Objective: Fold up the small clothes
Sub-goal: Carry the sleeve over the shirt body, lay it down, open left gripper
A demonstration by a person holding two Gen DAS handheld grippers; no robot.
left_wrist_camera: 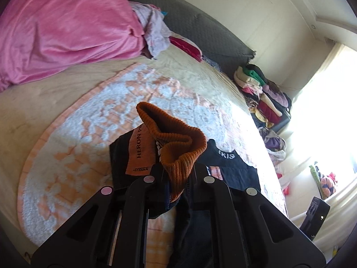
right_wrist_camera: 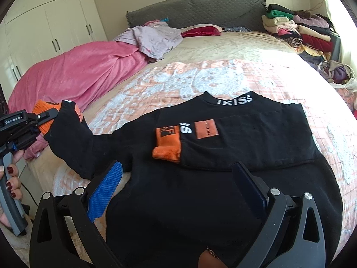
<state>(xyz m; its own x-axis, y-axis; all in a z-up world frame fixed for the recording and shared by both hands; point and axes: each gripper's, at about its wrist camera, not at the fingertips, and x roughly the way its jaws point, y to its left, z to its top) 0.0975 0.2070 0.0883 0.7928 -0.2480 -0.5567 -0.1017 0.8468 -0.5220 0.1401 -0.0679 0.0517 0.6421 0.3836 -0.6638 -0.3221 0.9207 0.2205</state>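
Observation:
A small black sweater [right_wrist_camera: 223,189] with a white-lettered collar lies flat on a peach and white towel [right_wrist_camera: 178,78] on the bed. One sleeve is folded across the chest, its orange cuff [right_wrist_camera: 167,154] at the middle. The other sleeve is lifted off to the left. My left gripper [left_wrist_camera: 176,174] is shut on that sleeve's orange ribbed cuff [left_wrist_camera: 176,143]; the right wrist view shows this gripper [right_wrist_camera: 48,115] at far left, in a person's hand [right_wrist_camera: 11,178]. My right gripper [right_wrist_camera: 178,185] hovers open over the sweater's lower body, blue pad [right_wrist_camera: 104,192] showing, nothing between the fingers.
A pink blanket [right_wrist_camera: 78,76] is heaped along the bed's left side, with a pale lilac garment [right_wrist_camera: 156,38] behind it. Stacks of folded clothes [right_wrist_camera: 301,31] fill the far right corner by the grey headboard [right_wrist_camera: 200,11]. White wardrobe doors [right_wrist_camera: 44,22] stand at left.

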